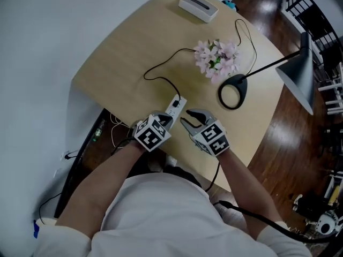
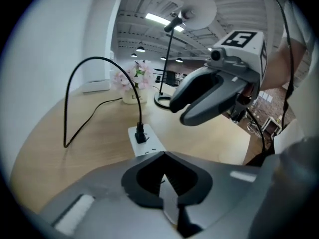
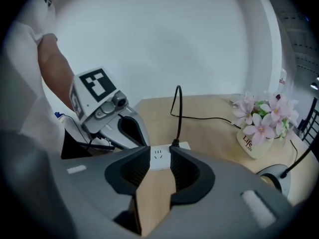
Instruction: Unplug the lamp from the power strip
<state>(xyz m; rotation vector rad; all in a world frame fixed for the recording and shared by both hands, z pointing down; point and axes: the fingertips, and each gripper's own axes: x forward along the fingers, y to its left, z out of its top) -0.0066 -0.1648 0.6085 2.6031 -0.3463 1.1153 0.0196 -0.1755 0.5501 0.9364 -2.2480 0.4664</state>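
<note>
Presently the right gripper (image 3: pixel 159 154) stands with jaws apart and empty, lined up just short of the power strip (image 2: pixel 147 144). The left gripper (image 2: pixel 164 157), jaws closed together on nothing visible, sits at the strip's near end. The lamp's black plug (image 3: pixel 175 144) stands upright near the strip's far end, its cord (image 2: pixel 75 88) looping away beyond. The plug is probably small, rigid and firmly seated. It is best gripped by its body, not the limp cord, with the light strip held down.
</note>
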